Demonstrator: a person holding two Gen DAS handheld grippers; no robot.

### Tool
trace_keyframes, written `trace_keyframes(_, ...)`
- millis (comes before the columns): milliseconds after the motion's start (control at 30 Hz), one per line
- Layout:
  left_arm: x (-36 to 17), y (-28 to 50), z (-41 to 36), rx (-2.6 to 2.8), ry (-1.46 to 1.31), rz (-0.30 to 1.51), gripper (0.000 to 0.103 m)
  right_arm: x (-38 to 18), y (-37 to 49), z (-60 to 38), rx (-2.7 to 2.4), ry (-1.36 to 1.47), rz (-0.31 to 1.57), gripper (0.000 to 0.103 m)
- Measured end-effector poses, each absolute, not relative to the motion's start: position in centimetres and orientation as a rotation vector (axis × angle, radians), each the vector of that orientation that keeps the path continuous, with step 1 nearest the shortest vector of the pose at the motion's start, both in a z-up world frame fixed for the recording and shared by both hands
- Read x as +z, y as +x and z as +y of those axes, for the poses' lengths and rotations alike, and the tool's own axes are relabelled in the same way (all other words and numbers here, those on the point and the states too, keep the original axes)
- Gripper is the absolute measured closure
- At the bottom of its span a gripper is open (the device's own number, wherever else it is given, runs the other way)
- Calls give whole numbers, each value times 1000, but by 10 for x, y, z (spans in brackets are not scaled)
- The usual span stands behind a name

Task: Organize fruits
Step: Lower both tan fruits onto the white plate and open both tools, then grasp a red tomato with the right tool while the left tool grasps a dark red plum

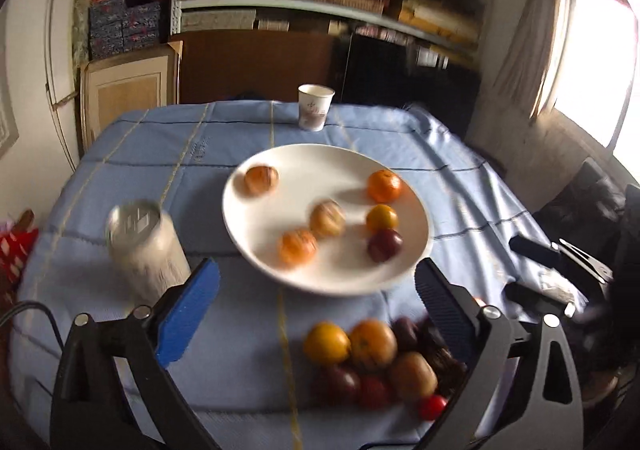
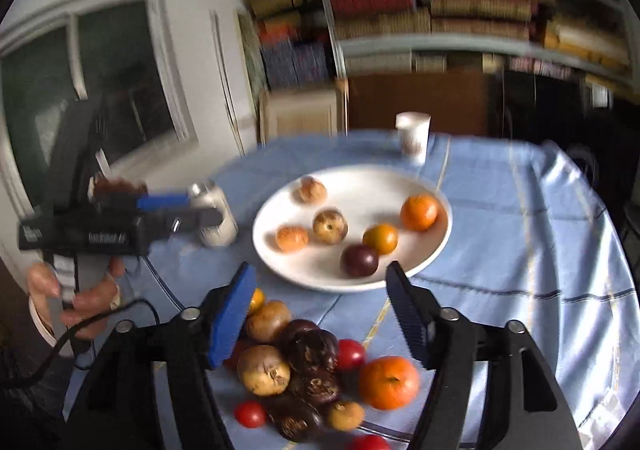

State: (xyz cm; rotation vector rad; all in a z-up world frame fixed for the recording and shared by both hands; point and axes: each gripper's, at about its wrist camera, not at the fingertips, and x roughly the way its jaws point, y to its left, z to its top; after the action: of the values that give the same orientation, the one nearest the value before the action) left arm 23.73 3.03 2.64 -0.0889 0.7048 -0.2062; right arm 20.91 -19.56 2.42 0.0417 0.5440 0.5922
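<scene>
Fruit pile [image 2: 316, 366] lies lower centre, beneath wide, empty right gripper [image 2: 320, 306]; left gripper [image 1: 316, 286] likewise wide, empty, pile below.

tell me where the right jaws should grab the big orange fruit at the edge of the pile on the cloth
Take the big orange fruit across its widest middle, coming down from above and from its open right side. It is round, so any opposite pair of sides works, but the dark fruits and a red tomato crowd its left. The right gripper is open with nothing between the jaws.
</scene>
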Motion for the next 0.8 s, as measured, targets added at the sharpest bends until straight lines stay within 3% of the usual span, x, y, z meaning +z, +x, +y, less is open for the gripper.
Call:
trace_keyframes(300, -6, 195, 34, -25, 4, 686, 6, -5, 175, -222, 590, -38, 667, 31)
trace_keyframes(533, -13, 201, 60, -41, -129, 720, 5, -38, 173, -220, 582, -110, 828, 31)
trace_keyframes(667, -15, 203, 59, -44, -125, 725, 5, -44, 174, -219, 589, -103, 853, 49)
trace_keyframes(800, -18, 204, 54, -57, -111, 737, 5, -51, 179, -218, 550, -127, 884, 51)
